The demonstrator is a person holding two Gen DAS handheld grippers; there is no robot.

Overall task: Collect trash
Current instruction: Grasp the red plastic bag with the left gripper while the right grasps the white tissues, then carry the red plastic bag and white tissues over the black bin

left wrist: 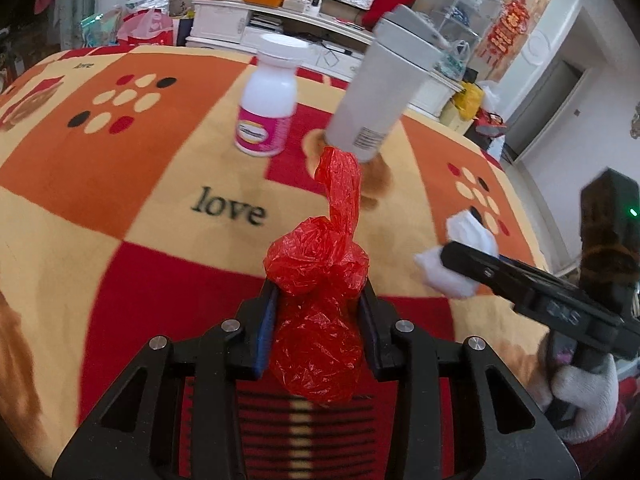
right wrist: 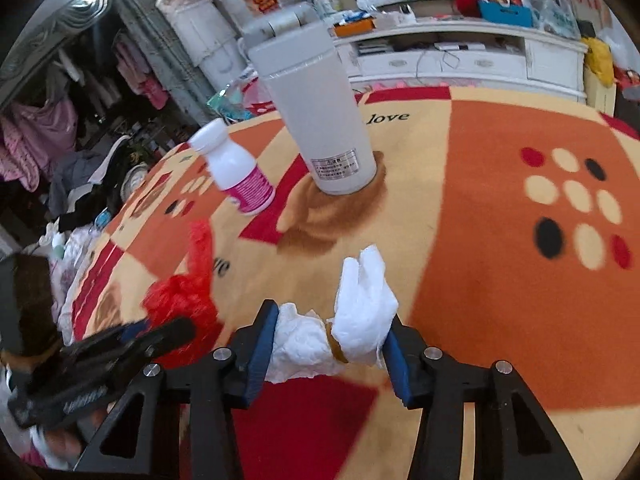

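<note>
1. The left claw [left wrist: 318,320] is clamped on a crumpled red plastic bag [left wrist: 320,264], held above the patterned blanket [left wrist: 120,200].
2. The right claw [right wrist: 330,344] is closed on a wad of white tissue [right wrist: 364,312].
3. A grey flask [right wrist: 316,120] and a white bottle [right wrist: 236,172] stand beyond them.

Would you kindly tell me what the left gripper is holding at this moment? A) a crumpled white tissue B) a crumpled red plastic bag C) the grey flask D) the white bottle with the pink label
B: in the left wrist view, the left gripper is clamped on the red plastic bag, while the white tissue sits in the right gripper.
</note>
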